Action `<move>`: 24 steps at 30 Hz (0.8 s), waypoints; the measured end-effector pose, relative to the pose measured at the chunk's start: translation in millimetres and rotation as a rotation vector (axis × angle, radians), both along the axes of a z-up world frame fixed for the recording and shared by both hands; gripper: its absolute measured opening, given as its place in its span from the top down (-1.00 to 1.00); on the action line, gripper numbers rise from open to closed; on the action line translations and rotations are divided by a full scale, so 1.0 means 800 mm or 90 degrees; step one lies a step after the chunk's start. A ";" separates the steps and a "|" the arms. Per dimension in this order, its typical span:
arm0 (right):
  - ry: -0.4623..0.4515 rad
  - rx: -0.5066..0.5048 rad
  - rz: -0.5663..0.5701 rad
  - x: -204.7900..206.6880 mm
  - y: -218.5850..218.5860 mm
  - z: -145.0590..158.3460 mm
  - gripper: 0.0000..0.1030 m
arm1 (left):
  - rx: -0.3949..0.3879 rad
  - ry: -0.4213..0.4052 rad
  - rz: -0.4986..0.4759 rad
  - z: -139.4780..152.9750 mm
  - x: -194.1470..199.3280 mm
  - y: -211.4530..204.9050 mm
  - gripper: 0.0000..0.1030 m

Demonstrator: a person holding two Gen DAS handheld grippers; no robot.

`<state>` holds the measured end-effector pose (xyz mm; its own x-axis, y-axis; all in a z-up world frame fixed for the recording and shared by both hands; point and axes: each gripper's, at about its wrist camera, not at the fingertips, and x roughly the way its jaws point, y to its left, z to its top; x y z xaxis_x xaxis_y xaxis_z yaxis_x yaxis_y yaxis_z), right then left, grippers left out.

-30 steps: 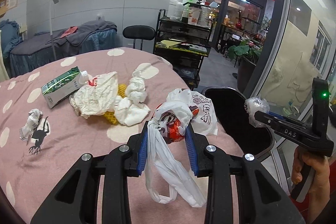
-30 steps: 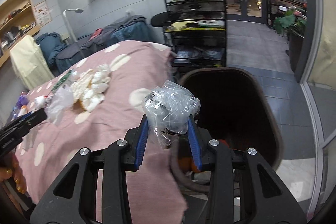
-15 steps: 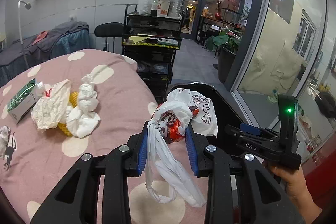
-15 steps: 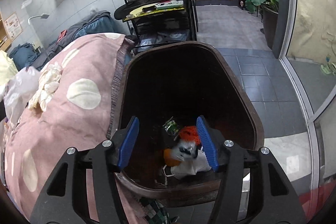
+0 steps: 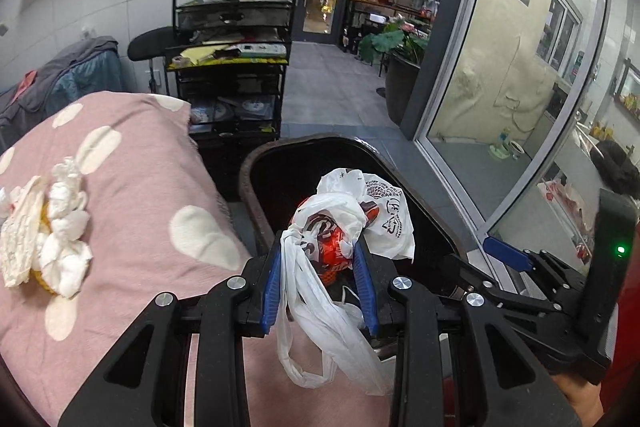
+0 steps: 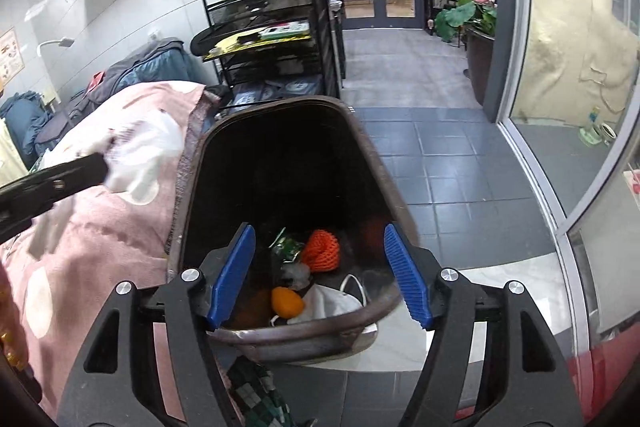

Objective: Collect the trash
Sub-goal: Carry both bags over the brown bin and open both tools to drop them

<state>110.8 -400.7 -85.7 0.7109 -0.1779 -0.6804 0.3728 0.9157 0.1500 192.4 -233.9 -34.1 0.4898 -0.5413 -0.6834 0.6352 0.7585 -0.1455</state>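
Observation:
My left gripper (image 5: 318, 259) is shut on a white plastic bag with red print (image 5: 340, 223), whose handles hang down below the fingers. It hovers at the near left rim of the dark brown bin (image 5: 248, 179), beside the pink dotted table (image 5: 140, 187). My right gripper (image 6: 319, 239) hangs over the bin (image 6: 192, 179); its jaws are opening and nothing is between them. Inside lie an orange net (image 6: 320, 249), an orange fruit (image 6: 286, 301), a white mask (image 6: 332, 301) and a crumpled clear bag (image 6: 296, 273). Crumpled tissues (image 5: 60, 239) remain on the table.
A black wire cart (image 5: 232, 75) with bottles stands behind the bin. A glass wall (image 5: 500, 87) runs along the right, with a potted plant (image 5: 396, 67) near it. Grey tiled floor (image 6: 420, 155) lies beyond the bin. A covered bed (image 6: 152, 67) is at the back left.
My right gripper opened and the clear plastic bag fell from it into the bin. My left gripper carried the printed bag rightward from over the table to the bin's edge.

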 end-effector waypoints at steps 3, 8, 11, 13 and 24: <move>0.001 0.000 -0.015 -0.007 -0.010 0.001 -0.31 | 0.010 0.016 -0.009 -0.008 0.005 -0.017 0.38; 0.000 -0.006 -0.033 -0.020 -0.019 0.004 -0.31 | 0.036 0.025 -0.026 -0.020 0.008 -0.045 0.38; 0.001 -0.008 -0.043 -0.024 -0.026 0.005 -0.31 | 0.046 0.029 -0.032 -0.024 0.010 -0.057 0.22; 0.000 -0.008 -0.050 -0.026 -0.030 0.006 -0.33 | 0.054 0.027 -0.037 -0.027 0.009 -0.064 0.05; 0.001 -0.027 -0.094 -0.036 -0.053 0.012 -0.53 | 0.046 -0.011 -0.026 -0.018 -0.006 -0.061 -0.72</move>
<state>81.8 -442.9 -76.5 0.6733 -0.3095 -0.6715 0.5047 0.8561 0.1115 187.6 -282.5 -48.5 0.4802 -0.5107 -0.7131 0.6674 0.7403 -0.0808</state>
